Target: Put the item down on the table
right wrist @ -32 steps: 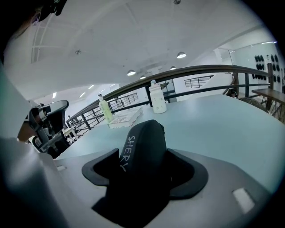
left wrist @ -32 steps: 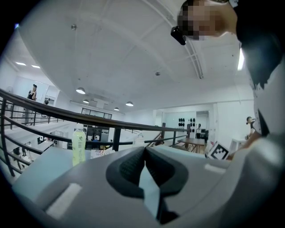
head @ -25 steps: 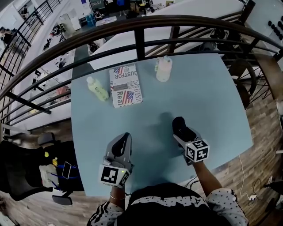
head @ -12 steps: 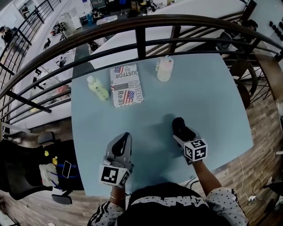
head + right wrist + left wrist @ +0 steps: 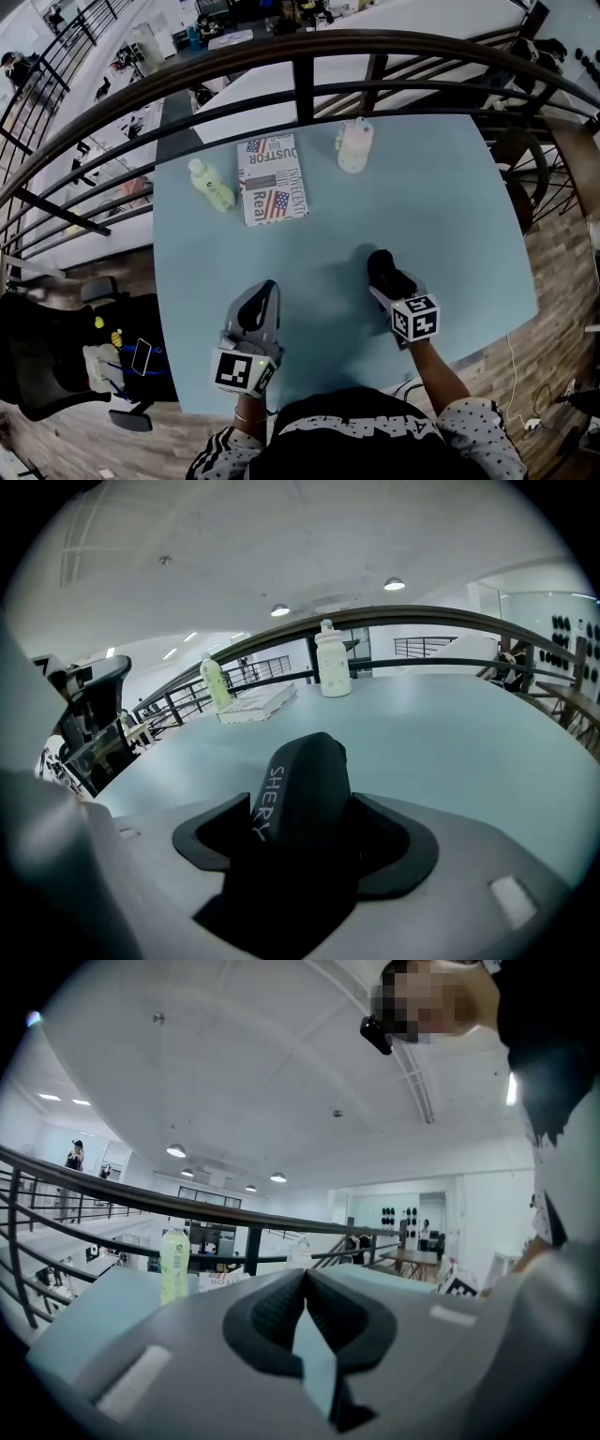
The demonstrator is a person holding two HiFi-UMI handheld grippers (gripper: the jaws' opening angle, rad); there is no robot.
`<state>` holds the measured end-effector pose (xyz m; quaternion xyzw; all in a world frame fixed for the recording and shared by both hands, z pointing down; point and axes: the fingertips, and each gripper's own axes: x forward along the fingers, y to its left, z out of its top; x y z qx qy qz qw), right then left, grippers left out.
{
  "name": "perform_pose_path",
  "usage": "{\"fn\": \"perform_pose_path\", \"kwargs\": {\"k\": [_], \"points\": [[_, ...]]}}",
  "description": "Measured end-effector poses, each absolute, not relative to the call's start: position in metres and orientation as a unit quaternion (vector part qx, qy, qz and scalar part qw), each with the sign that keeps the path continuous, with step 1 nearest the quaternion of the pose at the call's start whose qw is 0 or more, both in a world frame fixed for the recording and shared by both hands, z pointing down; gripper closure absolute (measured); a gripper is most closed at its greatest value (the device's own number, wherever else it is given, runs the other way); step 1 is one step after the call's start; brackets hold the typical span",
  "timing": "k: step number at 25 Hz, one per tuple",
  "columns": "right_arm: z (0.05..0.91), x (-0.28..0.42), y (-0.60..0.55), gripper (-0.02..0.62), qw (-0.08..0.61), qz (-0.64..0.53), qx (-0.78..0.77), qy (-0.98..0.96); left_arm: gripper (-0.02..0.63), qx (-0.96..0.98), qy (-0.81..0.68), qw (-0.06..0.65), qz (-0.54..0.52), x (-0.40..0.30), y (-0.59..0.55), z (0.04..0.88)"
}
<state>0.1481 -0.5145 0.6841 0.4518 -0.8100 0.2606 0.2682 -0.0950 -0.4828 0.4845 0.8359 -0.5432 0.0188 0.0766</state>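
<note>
A black rounded item with white lettering (image 5: 302, 778) sits between the jaws of my right gripper (image 5: 305, 803), which is shut on it. In the head view the black item (image 5: 381, 265) sticks out ahead of the right gripper (image 5: 386, 279), low over the light blue table (image 5: 441, 206) at its near right. I cannot tell whether the item touches the tabletop. My left gripper (image 5: 257, 305) hovers at the near left of the table. In the left gripper view its pads (image 5: 281, 1309) meet at the tip with nothing between them.
At the far side of the table lie a flag-printed book (image 5: 271, 178), a pale green bottle (image 5: 211, 186) to its left and a white bottle (image 5: 355, 145) to its right. A dark railing (image 5: 300, 56) curves behind the table. A black chair (image 5: 56, 361) stands at left.
</note>
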Motion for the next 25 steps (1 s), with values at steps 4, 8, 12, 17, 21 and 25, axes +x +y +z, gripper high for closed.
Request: {"fn": "perform_pose_path", "kwargs": {"k": [4, 8, 12, 17, 21, 25], "points": [[0.684, 0.148, -0.514, 0.247, 0.267, 0.262, 0.450, -0.811, 0.606, 0.836, -0.543, 0.074, 0.015, -0.096, -0.482, 0.483], [0.683, 0.146, -0.513, 0.245, 0.268, 0.264, 0.448, -0.811, 0.606, 0.836, -0.544, 0.073, 0.015, -0.097, -0.480, 0.481], [0.683, 0.148, -0.513, 0.242, 0.265, 0.264, 0.447, -0.813, 0.606, 0.837, -0.543, 0.070, 0.019, -0.095, -0.478, 0.479], [0.685, 0.148, -0.513, 0.242, 0.266, 0.270, 0.447, -0.810, 0.606, 0.836, -0.544, 0.070, 0.018, -0.096, -0.472, 0.476], [0.673, 0.149, -0.512, 0.242, 0.255, 0.266, 0.452, -0.812, 0.606, 0.835, -0.547, 0.065, 0.017, -0.096, -0.466, 0.467], [0.649, 0.156, -0.513, 0.242, 0.229, 0.258, 0.466, -0.815, 0.606, 0.835, -0.547, 0.059, 0.023, -0.092, -0.461, 0.460]]}}
